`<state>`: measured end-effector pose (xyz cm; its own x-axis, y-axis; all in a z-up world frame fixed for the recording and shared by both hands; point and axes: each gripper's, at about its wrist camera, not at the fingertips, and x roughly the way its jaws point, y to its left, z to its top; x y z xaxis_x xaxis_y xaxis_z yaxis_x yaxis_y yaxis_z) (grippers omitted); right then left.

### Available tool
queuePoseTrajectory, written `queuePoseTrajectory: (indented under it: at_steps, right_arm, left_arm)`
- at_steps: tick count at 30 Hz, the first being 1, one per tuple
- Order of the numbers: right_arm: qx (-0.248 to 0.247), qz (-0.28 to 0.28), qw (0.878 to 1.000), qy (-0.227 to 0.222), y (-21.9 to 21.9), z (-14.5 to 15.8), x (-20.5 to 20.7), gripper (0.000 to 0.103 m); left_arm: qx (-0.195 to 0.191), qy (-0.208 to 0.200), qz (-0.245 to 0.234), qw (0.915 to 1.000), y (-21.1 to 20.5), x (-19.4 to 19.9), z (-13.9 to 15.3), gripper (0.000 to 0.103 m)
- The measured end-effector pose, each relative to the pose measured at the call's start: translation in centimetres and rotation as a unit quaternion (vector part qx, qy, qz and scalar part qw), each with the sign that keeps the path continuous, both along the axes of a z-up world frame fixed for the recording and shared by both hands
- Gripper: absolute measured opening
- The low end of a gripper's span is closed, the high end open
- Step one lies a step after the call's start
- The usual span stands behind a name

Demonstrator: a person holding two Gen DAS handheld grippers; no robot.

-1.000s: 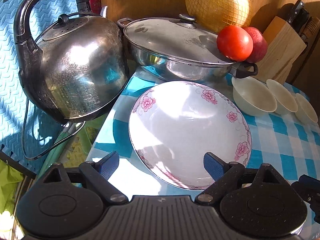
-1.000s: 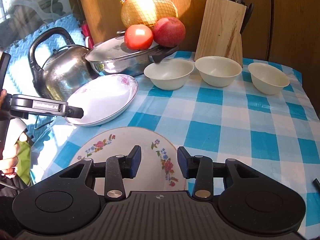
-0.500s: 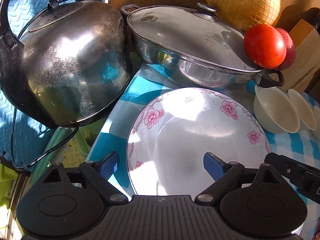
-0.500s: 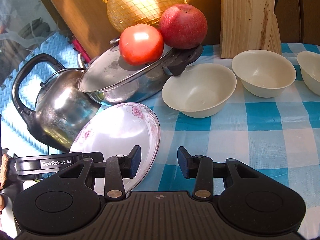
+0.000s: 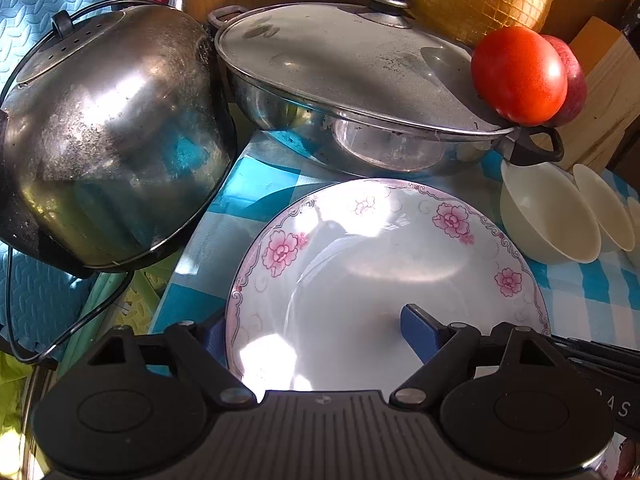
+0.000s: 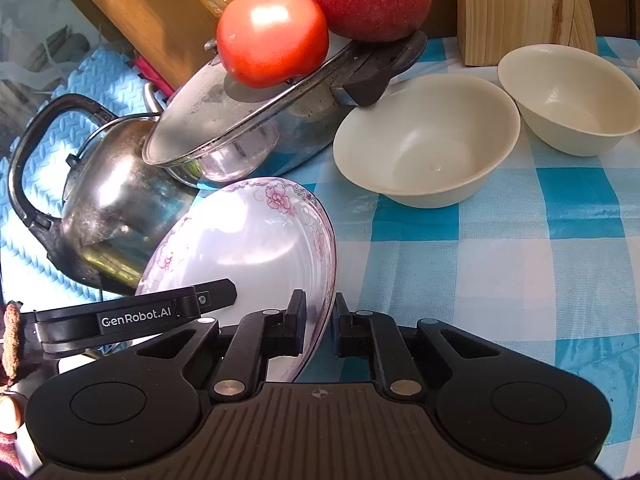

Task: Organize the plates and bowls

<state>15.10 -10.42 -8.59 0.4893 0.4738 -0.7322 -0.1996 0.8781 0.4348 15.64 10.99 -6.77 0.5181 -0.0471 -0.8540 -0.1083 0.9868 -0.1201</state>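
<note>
From the left wrist view, the pink-flowered plate point(image 5: 384, 280) fills the lower middle of the frame below the lidded pan point(image 5: 352, 92), bigger than a second back, and the left gripper point(image 5: 316, 332) is closing with one finger each side of the near rim, though I can't tell if the left pad actually touches yet. Right wrist view: the right gripper point(image 6: 318, 324), spread over a different plate a second ago, is now closing right down onto this plate's rim at lower centre, cream bowls point(image 6: 428, 140) upper right. Looks like the plate pickup step, so next needs a firm hold and a level lift.
</note>
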Motion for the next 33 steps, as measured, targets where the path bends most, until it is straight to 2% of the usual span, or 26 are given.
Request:
queuePoseTrajectory:
  at_steps: [4, 8, 13, 20, 24, 28, 33]
  right_arm:
    - [-0.015, -0.003, 1.000, -0.005, -0.2, 0.4, -0.5, 0.018]
    - [-0.026, -0.013, 0.999, -0.022, -1.4, 1.2, -1.1, 0.018]
    - [-0.040, -0.031, 0.999, -0.017, -2.5, 0.8, -1.5, 0.022]
    - [-0.025, -0.028, 0.999, -0.014, -3.2, 0.9, -1.8, 0.022]
    - [-0.012, -0.047, 0.998, -0.031, -4.4, 2.1, -1.8, 0.024]
    - [-0.004, -0.071, 0.997, -0.031, -5.9, 2.3, -1.2, 0.026]
    - [0.005, -0.096, 0.995, -0.034, -7.3, 2.4, -0.4, 0.027]
  left_arm:
    - [-0.015, 0.001, -0.018, 0.9997, -0.9, -0.5, 0.2, 0.079]
    - [0.000, -0.001, -0.046, 0.9990, -2.8, -0.7, 0.2, 0.079]
    - [0.000, -0.001, -0.036, 0.9994, -2.9, -0.3, 0.5, 0.076]
    - [0.017, -0.064, -0.029, 0.9974, -3.4, -1.0, 2.9, 0.073]
    - [0.001, -0.064, -0.046, 0.9969, -4.9, -0.4, 3.3, 0.073]
    - [0.004, -0.070, -0.063, 0.9955, -6.8, 0.0, 3.6, 0.073]
    - [-0.012, -0.066, -0.073, 0.9951, -8.2, 1.5, 3.7, 0.073]
